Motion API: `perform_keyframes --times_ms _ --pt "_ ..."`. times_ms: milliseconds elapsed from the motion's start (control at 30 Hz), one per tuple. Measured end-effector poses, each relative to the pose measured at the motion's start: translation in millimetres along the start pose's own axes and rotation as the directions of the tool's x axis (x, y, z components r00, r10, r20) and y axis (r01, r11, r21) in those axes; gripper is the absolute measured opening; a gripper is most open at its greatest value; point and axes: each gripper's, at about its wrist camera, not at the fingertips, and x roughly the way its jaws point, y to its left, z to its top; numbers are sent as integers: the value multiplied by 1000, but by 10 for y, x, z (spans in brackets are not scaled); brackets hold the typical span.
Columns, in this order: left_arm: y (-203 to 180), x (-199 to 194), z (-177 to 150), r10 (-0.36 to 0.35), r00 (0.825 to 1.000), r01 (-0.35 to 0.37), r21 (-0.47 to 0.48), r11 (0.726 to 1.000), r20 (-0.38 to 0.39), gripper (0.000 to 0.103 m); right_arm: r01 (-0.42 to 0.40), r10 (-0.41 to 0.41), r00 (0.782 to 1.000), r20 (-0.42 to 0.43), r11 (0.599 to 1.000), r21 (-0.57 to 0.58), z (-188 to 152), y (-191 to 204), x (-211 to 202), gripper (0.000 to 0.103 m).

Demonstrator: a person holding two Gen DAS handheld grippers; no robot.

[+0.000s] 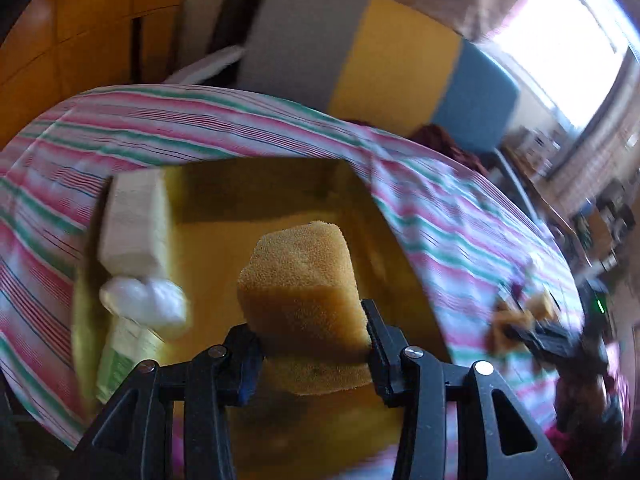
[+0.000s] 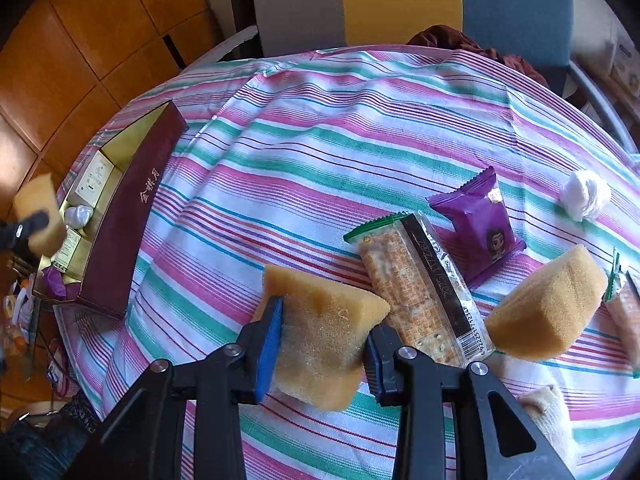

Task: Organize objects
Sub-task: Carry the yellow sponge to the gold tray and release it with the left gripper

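Observation:
My left gripper (image 1: 310,346) is shut on a tan sponge (image 1: 300,280) and holds it over the gold inside of the maroon box (image 1: 256,208). In the box lie a white packet (image 1: 134,224), a white wad (image 1: 146,302) and a green-printed packet (image 1: 124,354). My right gripper (image 2: 324,332) is shut on a second tan sponge (image 2: 320,328) just above the striped cloth. From the right wrist view the box (image 2: 120,236) is at the far left, with the left gripper's sponge (image 2: 40,212) over it. A third sponge (image 2: 548,304) lies loose on the right.
On the striped tablecloth (image 2: 320,140) lie a cracker pack (image 2: 416,280), a purple snack packet (image 2: 480,228), a white wad (image 2: 586,194) and another pack (image 2: 624,308) at the right edge. A grey, yellow and blue chair back (image 2: 400,0) stands behind the table.

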Motion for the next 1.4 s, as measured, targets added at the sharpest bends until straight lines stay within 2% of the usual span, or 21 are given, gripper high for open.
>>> perform_keyframes --times_ms 100,267,500,700,833,1033,1233,1400 --pt "242 148 245 38 999 -39 -50 998 -12 44 5 -5 1000 1 1000 -7 4 14 -3 37" --pt "434 488 572 112 993 -113 -52 992 -26 44 7 -7 1000 2 1000 -7 3 20 -2 37" --pt "584 960 772 221 971 -226 -57 972 -87 49 4 -4 1000 1 1000 -3 3 18 2 37" --pt "575 905 802 222 972 -227 -65 972 -74 64 -3 3 1000 -1 1000 2 12 10 15 38" --pt "559 733 809 227 973 -229 -56 972 -46 65 2 -2 1000 0 1000 2 12 9 12 38" --pt "518 332 633 242 970 -241 -47 969 25 65 12 -12 1000 5 1000 -7 7 20 1 38" --pt "340 -38 139 246 968 -245 -22 969 54 63 36 -36 999 16 999 -38 -1 74 -8 38" --pt "88 -295 -273 219 972 -222 21 975 89 59 44 -43 999 19 998 -43 -2 87 -6 38"
